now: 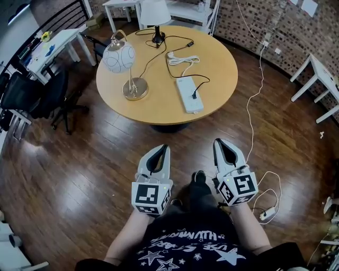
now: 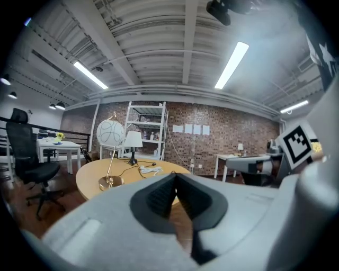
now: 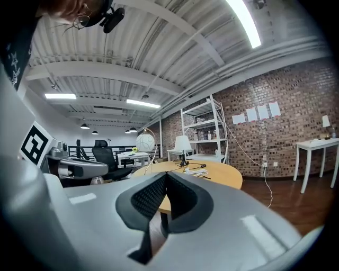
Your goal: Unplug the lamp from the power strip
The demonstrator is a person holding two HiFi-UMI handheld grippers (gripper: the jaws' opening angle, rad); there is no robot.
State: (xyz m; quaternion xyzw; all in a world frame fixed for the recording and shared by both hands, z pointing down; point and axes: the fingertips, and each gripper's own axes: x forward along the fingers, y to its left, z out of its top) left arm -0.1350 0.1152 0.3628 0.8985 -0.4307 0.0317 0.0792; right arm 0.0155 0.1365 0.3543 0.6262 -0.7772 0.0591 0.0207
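- Head view: a round wooden counter [image 1: 159, 106] stands ahead of the person, across a strip of bare wood floor [image 1: 79, 174].
- The white power strip [image 1: 188, 92] lies on the counter's near right part. Its long axis runs away from the person, leaning slightly left at the far end.
- A black plug [image 1: 194, 96] sits in the strip near its near end. Its cord runs back towards a globe lamp [image 1: 119, 57] and a shaded lamp [image 1: 154, 13]; which lamp it feeds is hard to trace.
- The left hand-held gripper [image 1: 161, 148] and right hand-held gripper [image 1: 219, 142] are side by side, low over the floor, well short of the counter.
- Both point forward at the counter, roughly level. The strip lies ahead and between them, and the right one looks somewhat nearer the plug.
- Left gripper view: the jaws are pressed together with nothing between them. The counter and both lamps show beyond, left of the tips; the strip seems hidden behind the jaws.
- Right gripper view: the jaws are likewise closed and empty. The counter sits straight ahead, just past the tips.
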